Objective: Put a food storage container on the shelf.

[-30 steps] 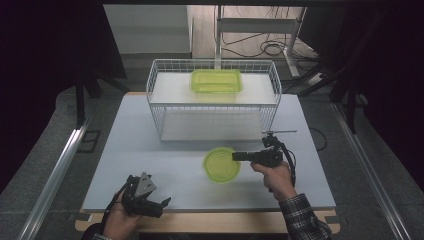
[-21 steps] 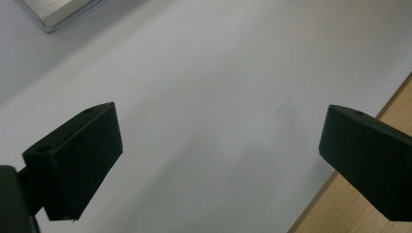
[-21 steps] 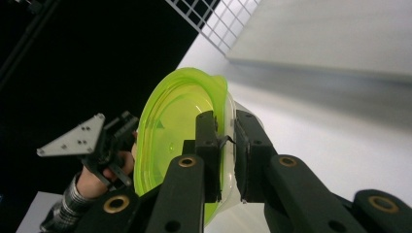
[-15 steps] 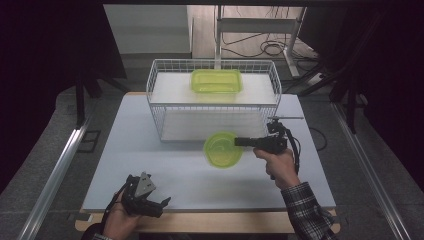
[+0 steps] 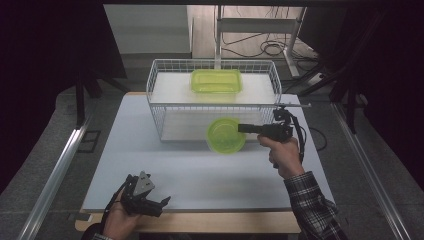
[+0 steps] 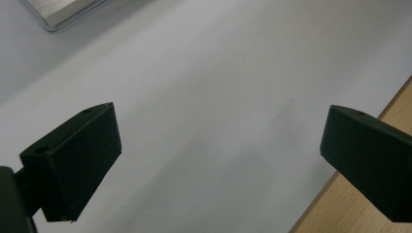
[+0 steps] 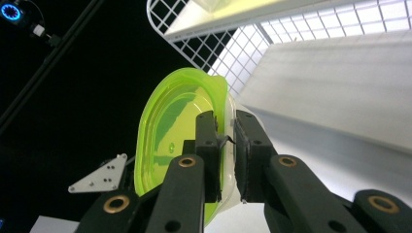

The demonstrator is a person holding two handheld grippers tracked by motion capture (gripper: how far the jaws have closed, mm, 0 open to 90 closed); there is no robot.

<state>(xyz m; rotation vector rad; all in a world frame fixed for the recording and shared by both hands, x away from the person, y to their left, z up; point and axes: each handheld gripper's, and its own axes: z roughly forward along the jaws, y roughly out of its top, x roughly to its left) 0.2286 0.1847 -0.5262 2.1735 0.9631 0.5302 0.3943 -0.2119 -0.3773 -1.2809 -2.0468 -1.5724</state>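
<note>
Table [image 5: 150, 165]: white top, wood edge at near side. Wire basket [image 5: 160, 107] at far centre of table, w/ green rectangular container [image 5: 216, 81] inside on its far part. Round green bowl [image 5: 226, 135] held in air just in front of basket's near wall, right of centre. Right tool [image 5: 244, 128] pinching bowl rim, jaws pressed on it. Left tool [image 5: 162, 202] at near left edge of table, jaws spread, nothing btwn.

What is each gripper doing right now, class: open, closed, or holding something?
Left gripper: open, holding nothing, low over the table.
Right gripper: closed on the rim of the round green container, held in front of the wire basket.
</note>
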